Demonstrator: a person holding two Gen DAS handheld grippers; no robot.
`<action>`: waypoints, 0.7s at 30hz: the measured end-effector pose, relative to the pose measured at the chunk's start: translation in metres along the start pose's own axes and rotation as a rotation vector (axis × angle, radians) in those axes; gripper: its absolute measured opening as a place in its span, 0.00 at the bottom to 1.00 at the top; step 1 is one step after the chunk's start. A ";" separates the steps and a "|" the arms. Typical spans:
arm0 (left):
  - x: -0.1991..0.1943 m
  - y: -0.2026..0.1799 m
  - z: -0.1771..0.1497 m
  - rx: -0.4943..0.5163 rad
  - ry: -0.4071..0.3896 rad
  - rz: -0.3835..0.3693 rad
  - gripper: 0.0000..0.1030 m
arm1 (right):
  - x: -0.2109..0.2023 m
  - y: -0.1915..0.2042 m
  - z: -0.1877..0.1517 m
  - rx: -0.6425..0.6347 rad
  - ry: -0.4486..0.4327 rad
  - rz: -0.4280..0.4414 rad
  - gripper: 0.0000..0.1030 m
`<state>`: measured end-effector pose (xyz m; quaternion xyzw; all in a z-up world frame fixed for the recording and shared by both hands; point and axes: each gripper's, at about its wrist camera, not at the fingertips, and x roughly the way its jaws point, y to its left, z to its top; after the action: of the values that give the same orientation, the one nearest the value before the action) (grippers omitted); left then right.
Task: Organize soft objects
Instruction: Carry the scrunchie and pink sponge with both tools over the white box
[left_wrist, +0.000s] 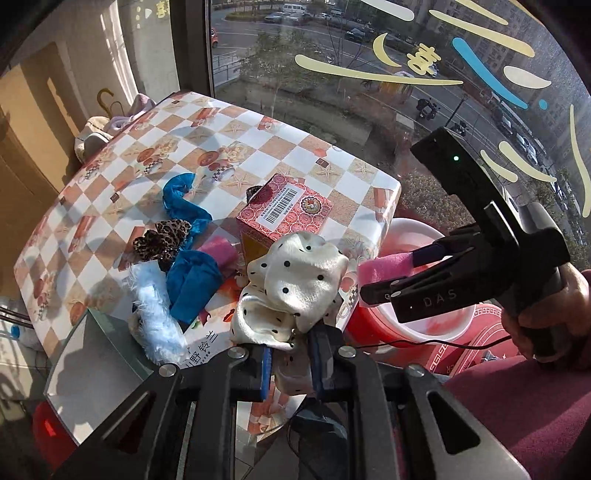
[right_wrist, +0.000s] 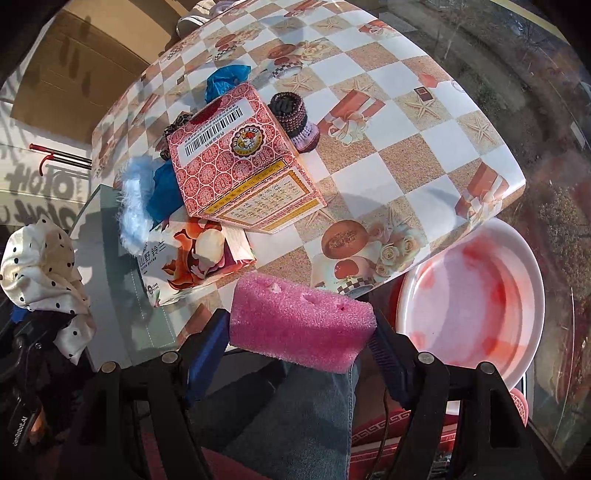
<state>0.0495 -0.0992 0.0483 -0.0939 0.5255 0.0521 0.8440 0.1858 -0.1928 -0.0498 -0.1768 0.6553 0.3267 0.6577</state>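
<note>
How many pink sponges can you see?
2. One pink sponge is held in the right tongs; another lies on the table among the cloths. More may be hidden.

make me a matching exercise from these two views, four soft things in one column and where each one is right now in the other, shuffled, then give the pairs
Things
1. pink sponge
2. polka-dot scrunchie
3. leopard scrunchie
4. beaded scrunchie

Places
A. on the table behind the red box
B. held in the left gripper
C. held in the right gripper
D. on the table among the blue cloth

Pairs: 1-C, 2-B, 3-D, 4-A
</note>
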 end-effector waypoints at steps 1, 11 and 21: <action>-0.004 0.008 -0.008 -0.030 -0.001 0.016 0.18 | 0.001 0.008 0.000 -0.028 0.004 0.003 0.73; -0.042 0.093 -0.085 -0.413 -0.044 0.204 0.18 | -0.006 0.123 0.015 -0.356 0.007 0.055 0.73; -0.065 0.137 -0.163 -0.766 -0.026 0.358 0.18 | 0.004 0.258 0.016 -0.751 0.052 0.120 0.73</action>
<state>-0.1480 0.0005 0.0222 -0.3073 0.4655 0.3907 0.7323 0.0273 0.0053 -0.0017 -0.3750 0.5155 0.5774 0.5102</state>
